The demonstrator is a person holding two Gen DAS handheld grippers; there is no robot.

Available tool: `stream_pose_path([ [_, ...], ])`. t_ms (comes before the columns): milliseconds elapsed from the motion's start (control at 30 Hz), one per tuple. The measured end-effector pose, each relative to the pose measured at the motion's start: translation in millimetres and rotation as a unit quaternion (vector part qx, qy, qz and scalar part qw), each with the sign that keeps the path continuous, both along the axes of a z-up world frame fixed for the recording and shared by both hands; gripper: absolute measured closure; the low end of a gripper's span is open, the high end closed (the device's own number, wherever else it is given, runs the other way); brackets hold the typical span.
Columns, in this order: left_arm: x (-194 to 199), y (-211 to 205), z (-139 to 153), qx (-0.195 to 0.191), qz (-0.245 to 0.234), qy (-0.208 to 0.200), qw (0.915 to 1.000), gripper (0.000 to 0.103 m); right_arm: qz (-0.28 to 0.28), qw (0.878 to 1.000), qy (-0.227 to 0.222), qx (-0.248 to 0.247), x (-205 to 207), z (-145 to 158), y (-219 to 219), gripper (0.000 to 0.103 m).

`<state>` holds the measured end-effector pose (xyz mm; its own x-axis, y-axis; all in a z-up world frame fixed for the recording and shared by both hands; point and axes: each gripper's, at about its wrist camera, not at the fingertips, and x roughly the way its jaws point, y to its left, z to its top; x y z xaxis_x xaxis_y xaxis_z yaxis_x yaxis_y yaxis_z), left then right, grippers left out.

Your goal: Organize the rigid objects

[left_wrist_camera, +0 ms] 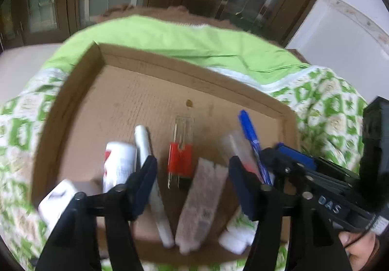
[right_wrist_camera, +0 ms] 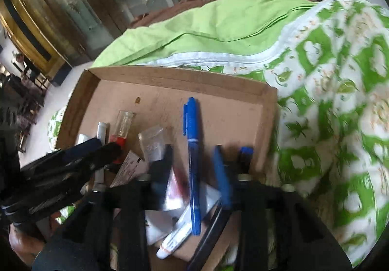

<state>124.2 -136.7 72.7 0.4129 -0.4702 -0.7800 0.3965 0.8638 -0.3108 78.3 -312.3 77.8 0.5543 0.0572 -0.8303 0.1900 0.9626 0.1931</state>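
Note:
A shallow cardboard tray (left_wrist_camera: 136, 81) lies on a green-and-white bedspread and also shows in the right wrist view (right_wrist_camera: 170, 79). Its near half holds a red-capped clear case (left_wrist_camera: 181, 159), a white marker (left_wrist_camera: 145, 149), a white bottle (left_wrist_camera: 119, 164), a grey box (left_wrist_camera: 201, 203), a clear packet (left_wrist_camera: 237, 147) and a blue pen (left_wrist_camera: 250, 135). My left gripper (left_wrist_camera: 192, 186) is open above the grey box, holding nothing. My right gripper (right_wrist_camera: 194, 171) is open, its fingers either side of the blue pen (right_wrist_camera: 193, 149), above a white tube (right_wrist_camera: 175, 239).
The tray's far half is bare cardboard with a small hole (left_wrist_camera: 189, 102). A plain green pillow (left_wrist_camera: 170, 35) lies behind the tray. Dark wooden glass-fronted cabinets (right_wrist_camera: 73, 4) stand beyond the bed. The right gripper's body (left_wrist_camera: 316, 181) reaches in beside the left one.

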Motion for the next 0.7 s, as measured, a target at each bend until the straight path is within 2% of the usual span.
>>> stream_pose_path([
  [100, -35.7, 12.8, 21.1, 0.013, -0.004, -0.045, 0.9989, 0.035, -0.01, 1.0, -0.017, -0.007, -23.8, 11.4, 5.7, 0.061],
  [133, -41.0, 14.5, 25.8, 0.019, -0.003, -0.059, 0.9981, 0.03, -0.013, 1.0, -0.025, -0.005, -33.9, 16.5, 7.6, 0.06],
  [167, -49.9, 17.9, 32.6, 0.026, 0.002, -0.078, 0.9966, 0.025, -0.016, 0.999, -0.033, -0.003, -42.3, 20.7, 9.3, 0.051],
  [200, -59.8, 21.8, 38.6, 0.033, 0.006, -0.096, 0.9948, 0.023, -0.021, 0.999, -0.046, 0.0, -55.6, 27.5, 12.4, 0.038],
  [267, -81.0, 29.7, 52.0, 0.053, 0.015, -0.131, 0.9898, 0.023, -0.033, 0.997, -0.071, 0.0, -80.6, 38.4, 18.3, 0.03],
  [333, -97.7, 35.6, 62.7, 0.076, 0.024, -0.158, 0.9842, 0.021, -0.038, 0.996, -0.084, -0.004, -96.9, 45.5, 26.9, 0.028],
  [367, -105.8, 38.6, 67.4, 0.085, 0.029, -0.17, 0.9814, 0.021, -0.041, 0.995, -0.091, -0.006, -106.8, 49.3, 31.9, 0.02],
  [400, -115.7, 42.5, 72.7, 0.094, 0.035, -0.181, 0.9785, 0.02, -0.043, 0.994, -0.098, -0.009, -114.6, 52.1, 37.3, 0.017],
  [533, -137.1, 48.3, 83.5, 0.121, 0.055, -0.192, 0.9722, 0.018, -0.042, 0.993, -0.105, -0.037, -136.0, 61.1, 61.5, 0.013],
  [700, -157.1, 55.1, 89.6, 0.136, 0.065, -0.189, 0.9702, 0.018, -0.05, 0.992, -0.098, -0.069, -157.7, 67.1, 79.0, 0.013],
])
